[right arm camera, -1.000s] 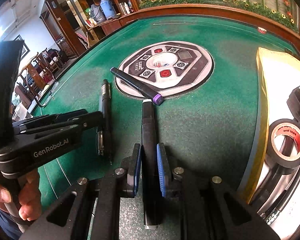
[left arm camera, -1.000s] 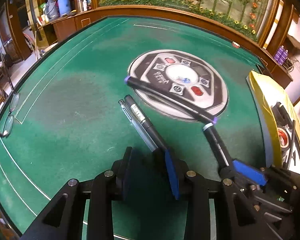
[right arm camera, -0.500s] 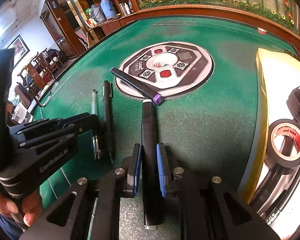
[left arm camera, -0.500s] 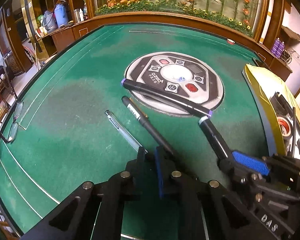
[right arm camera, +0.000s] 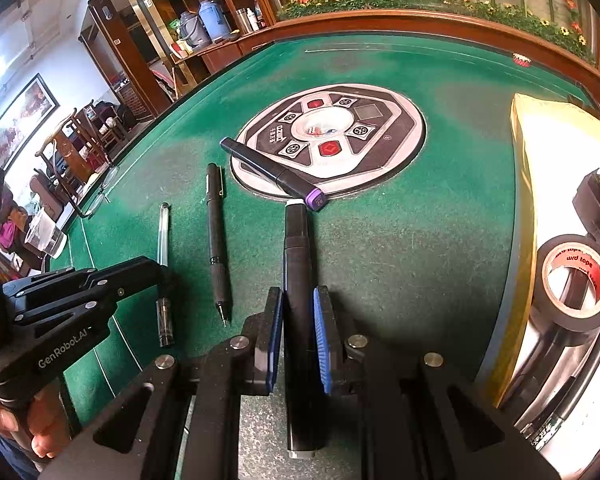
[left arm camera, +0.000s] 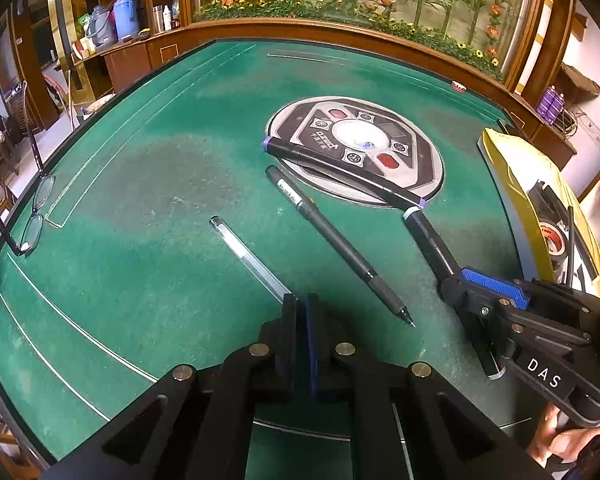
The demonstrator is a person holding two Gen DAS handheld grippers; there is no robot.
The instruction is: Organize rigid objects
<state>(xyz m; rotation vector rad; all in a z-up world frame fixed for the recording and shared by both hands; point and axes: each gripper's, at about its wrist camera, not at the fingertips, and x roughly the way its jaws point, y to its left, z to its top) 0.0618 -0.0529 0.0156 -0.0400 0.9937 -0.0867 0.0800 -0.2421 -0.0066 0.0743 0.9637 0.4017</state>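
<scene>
Left gripper [left arm camera: 300, 312] sat pinched on the clear pen [left arm camera: 248, 258] at lower centre, right gripper [right arm camera: 296, 316] clamped the black marker [right arm camera: 296, 264] mid-frame, and a clean lift probably needed both kept level and clear of the black pen [left arm camera: 336, 244] between them

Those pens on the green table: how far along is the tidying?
Done: tape roll already lies in the yellow box. In hand: right gripper clamps a black marker; left gripper clamps the clear pen. Left: black pen, purple-capped marker.
</scene>
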